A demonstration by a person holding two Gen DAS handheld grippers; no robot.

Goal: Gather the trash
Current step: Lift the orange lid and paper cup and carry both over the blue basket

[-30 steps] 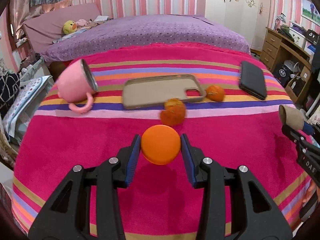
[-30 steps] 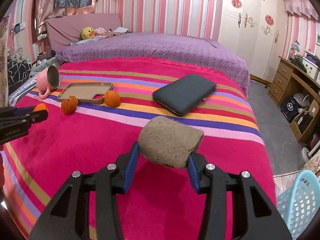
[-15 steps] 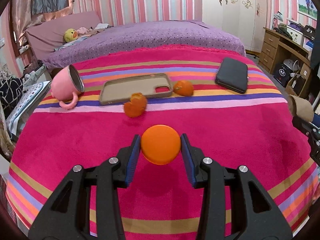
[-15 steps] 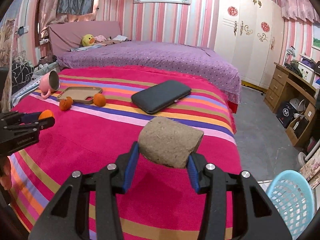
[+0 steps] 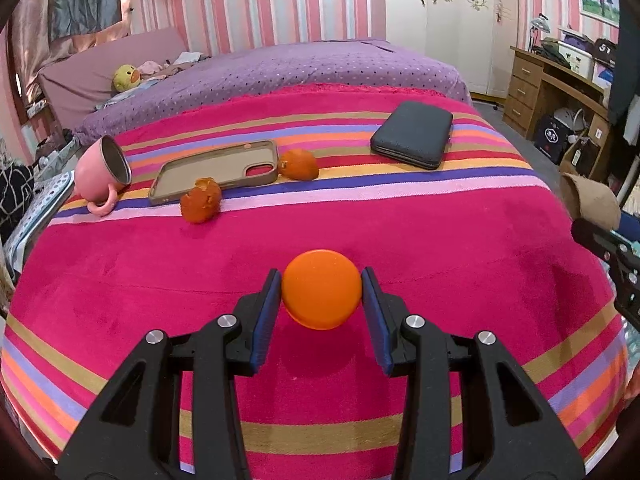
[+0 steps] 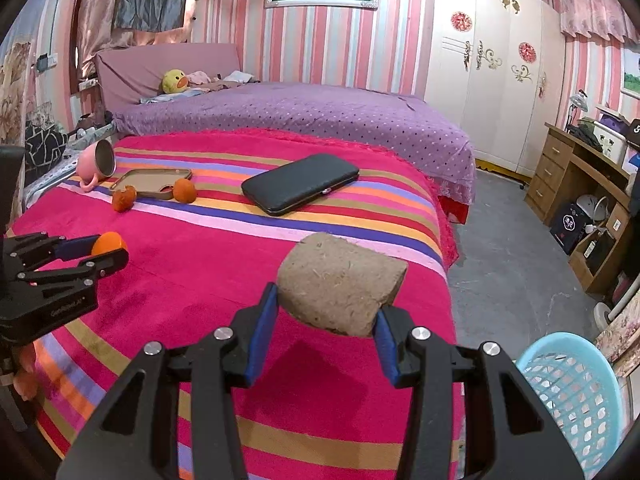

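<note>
A bed (image 6: pixel 224 264) under a pink striped blanket carries a black case (image 6: pixel 300 189), a tan phone case (image 5: pixel 218 170), a tipped pink mug (image 5: pixel 100 172) and two orange peel pieces (image 5: pixel 201 206). A blue basket (image 6: pixel 576 396) stands on the floor at the bed's right. The right gripper (image 6: pixel 326 316) clamps a brown cardboard roll (image 6: pixel 340 284) above the blanket; the left gripper (image 5: pixel 322 300) grips an orange cap (image 5: pixel 322 294) above the bed.

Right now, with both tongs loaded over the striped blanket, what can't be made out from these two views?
- Blue basket: right wrist view, cut off by the frame edge; its contents are unseen. Absent from the left view.
- Orange disc: left wrist view, only its flat face shows; its depth is hidden.
- Brown fibrous block: underside hidden by the right tongs.
- Pink mug: interior too dark.
</note>
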